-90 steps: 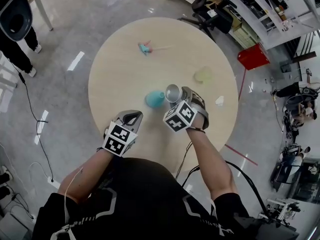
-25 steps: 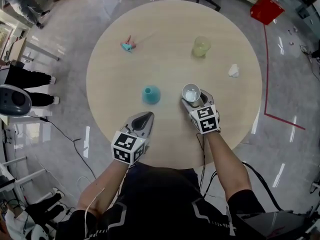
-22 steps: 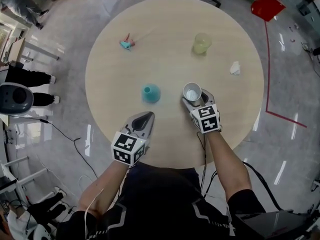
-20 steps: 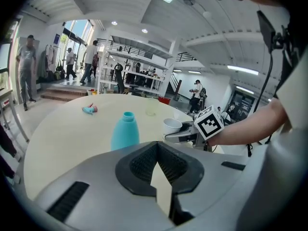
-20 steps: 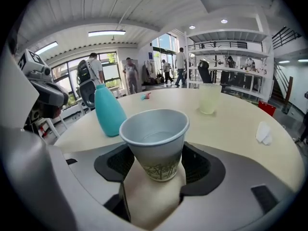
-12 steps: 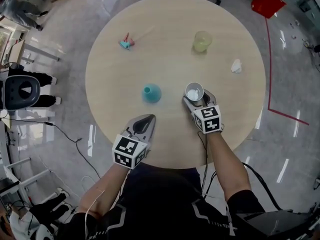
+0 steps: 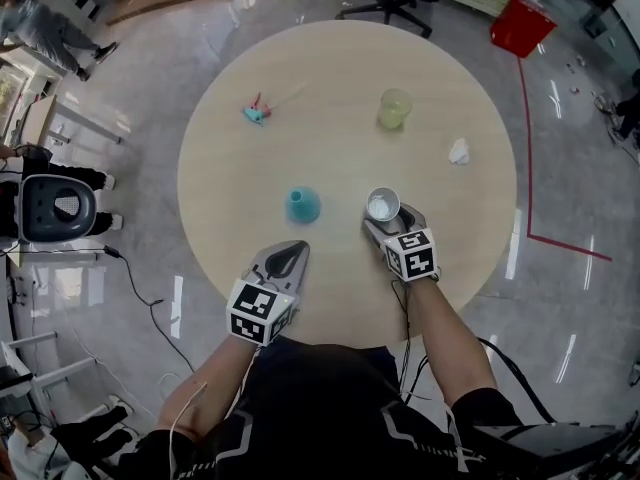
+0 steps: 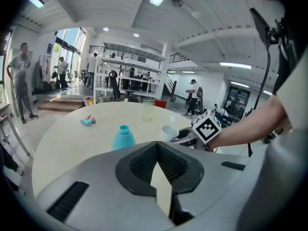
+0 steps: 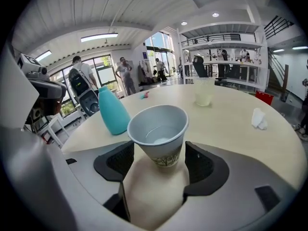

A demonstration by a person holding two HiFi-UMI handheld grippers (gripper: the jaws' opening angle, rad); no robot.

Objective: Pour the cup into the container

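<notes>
- One paper cup (image 9: 159, 129) stands upright, near right on the table (image 7: 330, 98), clamped by the right gripper (image 9: 160, 163); one teal container (image 7: 302, 205) stands to its left.
- Left gripper (image 8: 157, 153): jaws together, empty.
- Only the right gripper view shows the cup's print.

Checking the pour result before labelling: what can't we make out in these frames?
Teal opaque flask-shaped container: contents hidden by its own walls, all views.
White paper cup: whether its base touches the round beige table, hidden under its rim in the head view.
Small teal-and-pink object: too small to identify, head view.
</notes>
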